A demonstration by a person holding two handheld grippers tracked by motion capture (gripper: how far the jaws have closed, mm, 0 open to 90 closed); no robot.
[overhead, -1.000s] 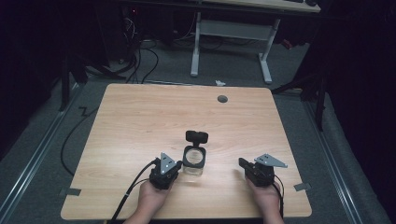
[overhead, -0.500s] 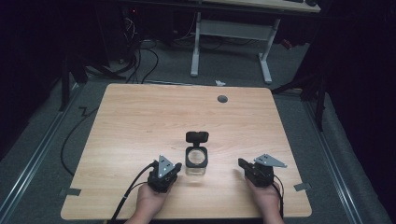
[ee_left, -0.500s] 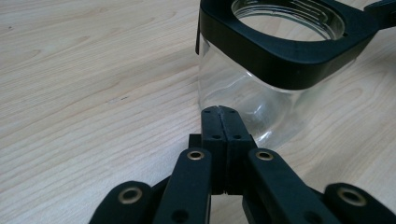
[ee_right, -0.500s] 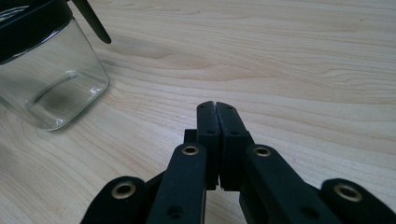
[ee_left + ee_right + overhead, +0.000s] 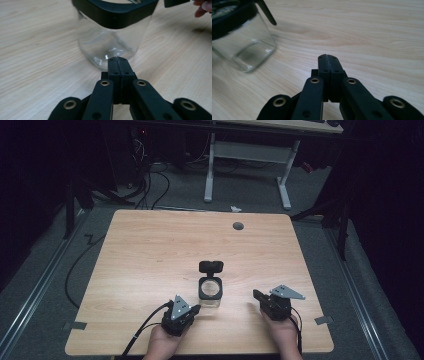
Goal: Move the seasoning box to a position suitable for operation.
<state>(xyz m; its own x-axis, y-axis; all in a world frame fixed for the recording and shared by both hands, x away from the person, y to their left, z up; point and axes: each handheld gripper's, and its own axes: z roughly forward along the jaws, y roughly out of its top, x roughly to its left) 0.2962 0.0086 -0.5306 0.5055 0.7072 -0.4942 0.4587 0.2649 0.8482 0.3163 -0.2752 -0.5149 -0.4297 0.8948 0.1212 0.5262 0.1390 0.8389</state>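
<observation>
One clear square glass jar with a black rim and open flip lid [image 5: 210,289] stands upright on the light wooden surface [image 5: 150,250], between both grippers. Left hand-held gripper [image 5: 117,60] sits just beside its base, jaws pressed together; right hand-held gripper [image 5: 329,58], likewise closed, rests apart.

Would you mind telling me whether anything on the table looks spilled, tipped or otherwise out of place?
Nothing stands out. The glass jar stands upright on the table with its black lid flipped open; no spill shows.
</observation>
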